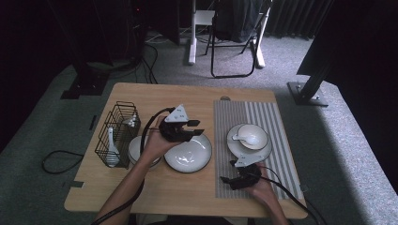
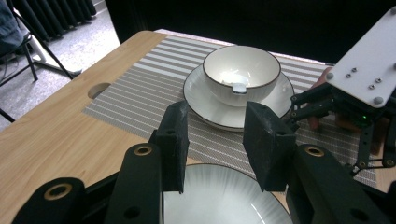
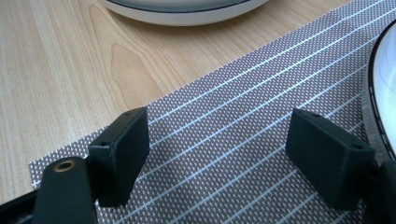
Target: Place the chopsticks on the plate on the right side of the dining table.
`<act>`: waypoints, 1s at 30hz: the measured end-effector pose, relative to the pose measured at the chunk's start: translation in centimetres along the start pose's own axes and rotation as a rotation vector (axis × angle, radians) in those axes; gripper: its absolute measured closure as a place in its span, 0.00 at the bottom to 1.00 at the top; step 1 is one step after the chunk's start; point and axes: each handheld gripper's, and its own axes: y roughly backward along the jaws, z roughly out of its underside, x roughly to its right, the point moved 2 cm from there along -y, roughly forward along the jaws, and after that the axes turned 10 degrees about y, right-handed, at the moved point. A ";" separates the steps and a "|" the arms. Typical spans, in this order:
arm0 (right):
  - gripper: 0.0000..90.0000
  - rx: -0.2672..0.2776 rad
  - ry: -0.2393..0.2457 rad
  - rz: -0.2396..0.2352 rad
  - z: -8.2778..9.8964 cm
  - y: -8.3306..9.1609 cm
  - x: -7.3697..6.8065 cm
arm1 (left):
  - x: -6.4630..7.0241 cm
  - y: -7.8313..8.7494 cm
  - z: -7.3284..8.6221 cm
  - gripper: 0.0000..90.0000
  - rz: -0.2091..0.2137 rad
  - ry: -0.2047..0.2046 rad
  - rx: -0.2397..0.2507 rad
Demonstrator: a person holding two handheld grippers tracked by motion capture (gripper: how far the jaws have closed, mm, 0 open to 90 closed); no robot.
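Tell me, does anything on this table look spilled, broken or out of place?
Nothing stands out. The white bowl with a white spoon sits squarely on its white saucer on the striped grey placemat, the large white plate lies flat on the wooden table, and the black wire basket stands upright.

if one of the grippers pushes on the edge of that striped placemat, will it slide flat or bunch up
The placemat looks thin and woven, so it is probably floppy and may wrinkle rather than slide stiffly. The plate and bowl standing on it likely pin its middle, so a pushed edge could buckle. On the smooth wooden table the free near end might slip easily.
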 end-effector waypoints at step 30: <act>0.24 -0.009 -0.009 -0.004 0.1 -0.1 0.0 | 0.3 5.5 -0.7 0.65 0.057 -0.028 0.011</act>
